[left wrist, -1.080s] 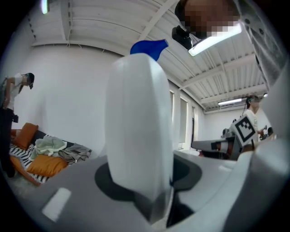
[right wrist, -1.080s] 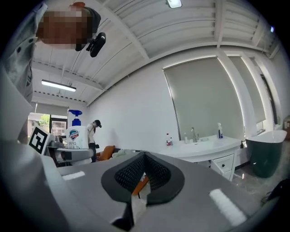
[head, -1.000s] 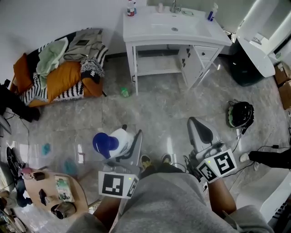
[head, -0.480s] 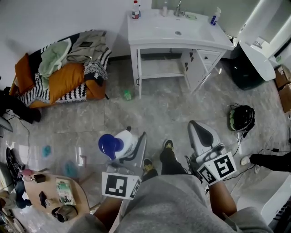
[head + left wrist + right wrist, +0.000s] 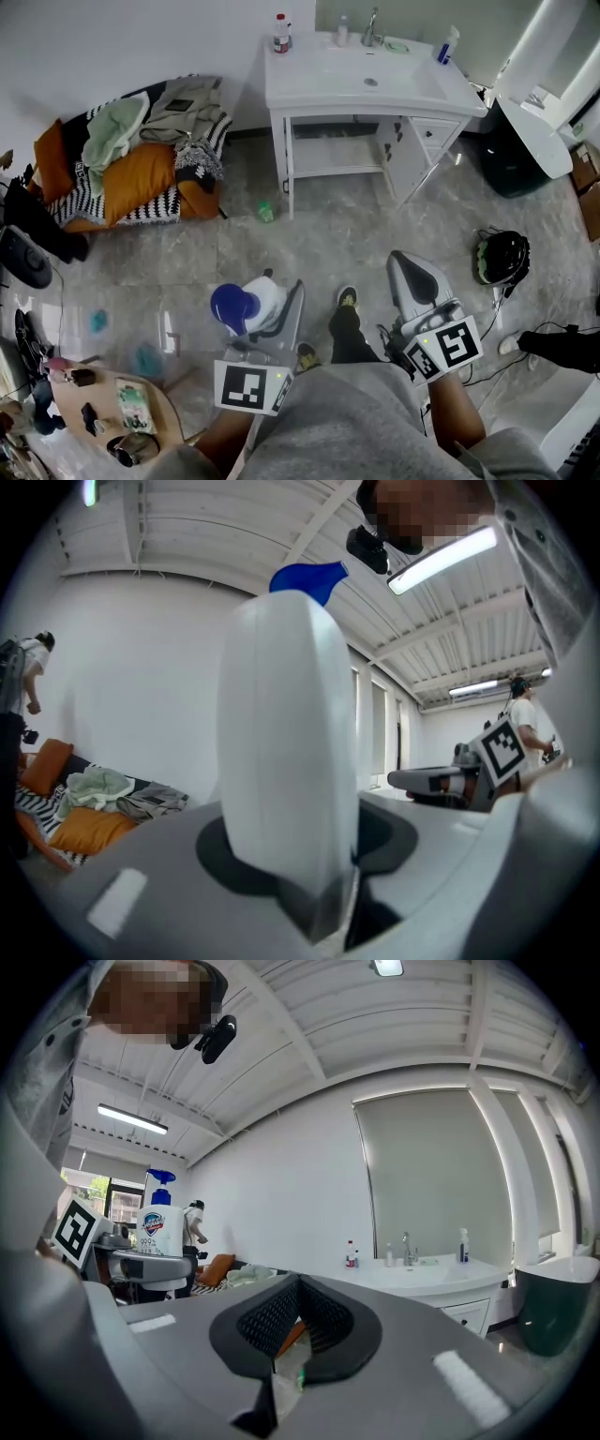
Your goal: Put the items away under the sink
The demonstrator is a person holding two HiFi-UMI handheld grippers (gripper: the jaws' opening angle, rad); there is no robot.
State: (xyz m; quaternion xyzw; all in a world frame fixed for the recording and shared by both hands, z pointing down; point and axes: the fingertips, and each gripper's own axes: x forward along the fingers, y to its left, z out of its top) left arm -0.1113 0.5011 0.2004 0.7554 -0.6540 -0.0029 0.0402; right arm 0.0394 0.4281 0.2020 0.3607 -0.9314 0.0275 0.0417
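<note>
Left claw (image 5: 277,302) is clamped on the white bottle (image 5: 251,305), well short of the sink (image 5: 309,79); the bottle blocks most of the left gripper view. Right claw (image 5: 409,261) is pinched closed with nothing in it.

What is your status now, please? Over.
Left gripper shut on white bottle. Right gripper shut, empty. Sink cabinet ahead, door open; small green item on floor near it.

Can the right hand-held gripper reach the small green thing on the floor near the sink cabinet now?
Probably not yet: the right hand-held gripper is empty, but the green thing lies well ahead across the floor. Nothing blocks the way.
</note>
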